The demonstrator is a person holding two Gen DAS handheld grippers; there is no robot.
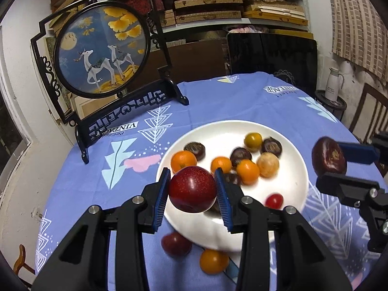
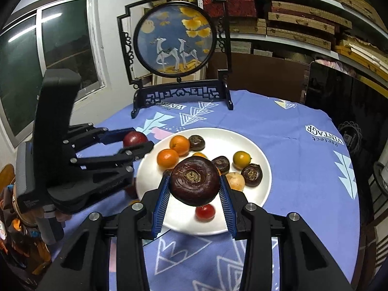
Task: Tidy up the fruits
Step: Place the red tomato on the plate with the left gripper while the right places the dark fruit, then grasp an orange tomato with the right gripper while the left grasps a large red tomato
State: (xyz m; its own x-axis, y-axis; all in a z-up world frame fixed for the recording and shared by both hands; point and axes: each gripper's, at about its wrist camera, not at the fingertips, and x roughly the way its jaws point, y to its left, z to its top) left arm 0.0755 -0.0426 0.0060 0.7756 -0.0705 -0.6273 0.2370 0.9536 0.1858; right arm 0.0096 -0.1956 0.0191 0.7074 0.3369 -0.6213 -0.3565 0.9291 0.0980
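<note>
Far left on the counter (image 1: 218,97) stands a round deer screen (image 1: 101,48). My left hand-held gripper (image 1: 192,189) pinches a red plum (image 1: 192,188) between its blue pads, lifted over the near rim of the white plate (image 1: 291,194). Below it, on the blue cloth, lie a dark red fruit (image 1: 175,243) and an orange one (image 1: 214,260). The plate carries small oranges, dark water chestnuts and a cherry tomato (image 1: 274,200). To the right, my right hand-held gripper (image 2: 195,185) is clamped on a dark water chestnut (image 2: 195,180), raised above the plate.
</note>
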